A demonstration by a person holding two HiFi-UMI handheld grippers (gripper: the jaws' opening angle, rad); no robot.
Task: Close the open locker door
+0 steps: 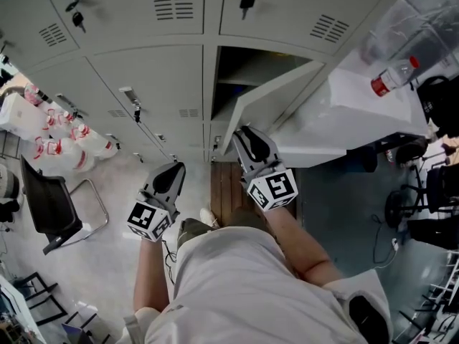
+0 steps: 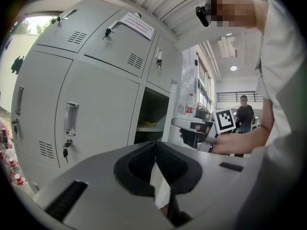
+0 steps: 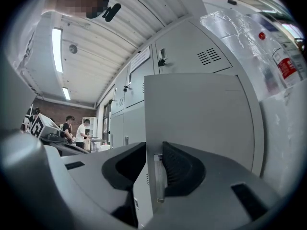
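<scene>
Counting first, we are seeing two grippers, one open locker door (image 1: 276, 95) among several shut ones, one black chair (image 1: 50, 206) on the floor at the left, and one red-capped bottle (image 1: 393, 77) lying on top of a white surface at the right. A cluster of red-labelled bottles (image 1: 61, 138) is sitting on the floor at the far left, too bunched for us to count.

We are holding the right gripper (image 1: 247, 131) at the near edge of the open locker door, which is swinging out to the right of its dark compartment (image 1: 244, 67). Looking along the right gripper (image 3: 154, 152), we are finding the door's (image 3: 201, 114) thin edge standing upright between the two jaws, with the ribbed pads (image 3: 175, 169) pressing in on it and no clear gap showing on either side.

We are keeping the left gripper (image 1: 174, 167) lower and to the left, apart from the door and in front of a shut locker. Its own view is showing the left gripper (image 2: 155, 145) with its jaws meeting at the tips and nothing between them.
</scene>
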